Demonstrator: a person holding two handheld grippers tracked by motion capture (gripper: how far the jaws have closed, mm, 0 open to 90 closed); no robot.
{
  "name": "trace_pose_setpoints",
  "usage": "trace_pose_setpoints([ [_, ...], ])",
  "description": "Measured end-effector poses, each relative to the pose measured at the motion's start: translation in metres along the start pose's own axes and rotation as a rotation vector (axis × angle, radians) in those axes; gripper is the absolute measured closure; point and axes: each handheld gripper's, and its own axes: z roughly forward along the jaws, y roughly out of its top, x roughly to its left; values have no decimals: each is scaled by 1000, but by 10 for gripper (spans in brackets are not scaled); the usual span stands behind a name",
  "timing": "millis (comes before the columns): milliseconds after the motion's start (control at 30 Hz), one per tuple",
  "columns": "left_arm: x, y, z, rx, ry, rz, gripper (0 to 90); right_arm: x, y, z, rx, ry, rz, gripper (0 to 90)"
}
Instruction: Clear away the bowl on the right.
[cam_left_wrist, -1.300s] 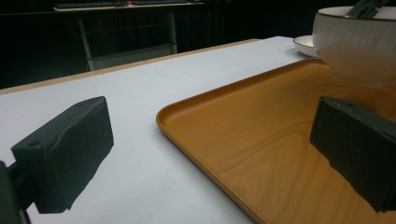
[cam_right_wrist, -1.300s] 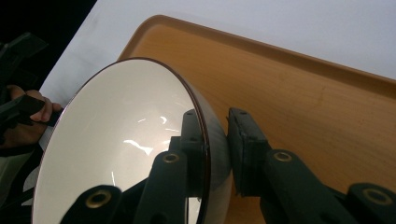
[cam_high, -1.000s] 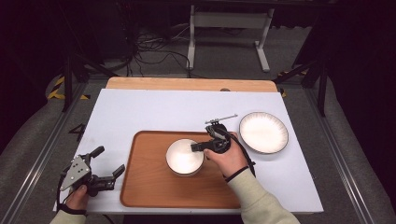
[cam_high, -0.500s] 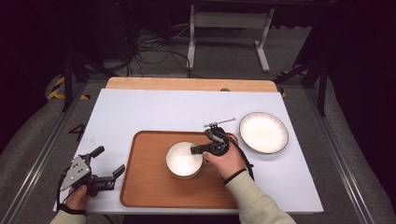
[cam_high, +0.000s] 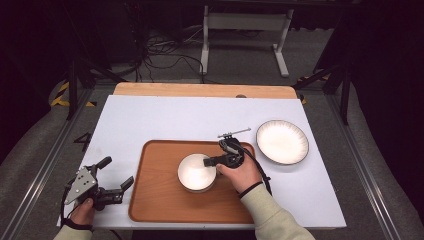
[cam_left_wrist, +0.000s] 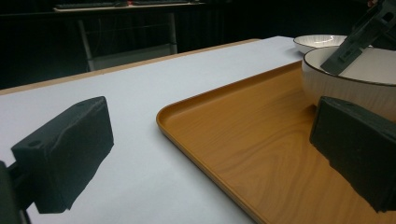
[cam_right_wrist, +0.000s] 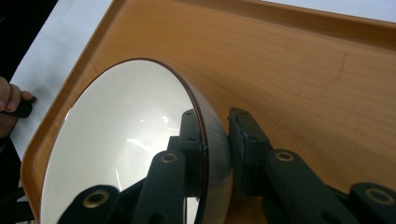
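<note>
Right hand-held gripper (cam_high: 212, 161) sits centre frame in the high view, jaws nearly closed and pinching the rim of the white bowl (cam_high: 196, 172): one jaw inside the rim, one against the outer wall, clear in the right gripper view (cam_right_wrist: 215, 140). Bowl (cam_right_wrist: 126, 144) is on the wooden tray (cam_high: 165, 200), right of the tray's centre, lower middle of the high view. Can't tell whether its base is fully down on the tray.

Left hand-held gripper (cam_high: 116, 175) is at lower left of the high view, over the white table (cam_high: 165, 120) just beside the tray's left edge. Jaws spread wide, nothing between them; the left gripper view shows bare table and tray rim (cam_left_wrist: 205, 154) in the gap.

Empty plate (cam_high: 282, 141) lies on the table right of the tray, just off its upper right corner.
</note>
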Motion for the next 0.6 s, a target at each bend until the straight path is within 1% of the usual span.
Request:
trace_pose_setpoints([
  [67, 0, 0, 0, 0, 0, 0, 3, 0, 0, 0, -1, 3, 0, 764],
  [167, 0, 0, 0, 1, 0, 0, 3, -1, -1, 1, -9, 18, -3, 760],
  [267, 0, 0, 0, 1, 0, 2, 3, -2, -1, 1, -11, 22, -14, 761],
  [500, 0, 0, 0, 1, 0, 2, 3, -4, -1, 1, 7, 5, -28, 774],
  [567, 0, 0, 0, 1, 0, 2, 3, -5, -2, 2, 7, 12, -28, 739],
  [600, 0, 0, 0, 1, 0, 2, 3, -5, -2, 2, 2, 29, -28, 702],
])
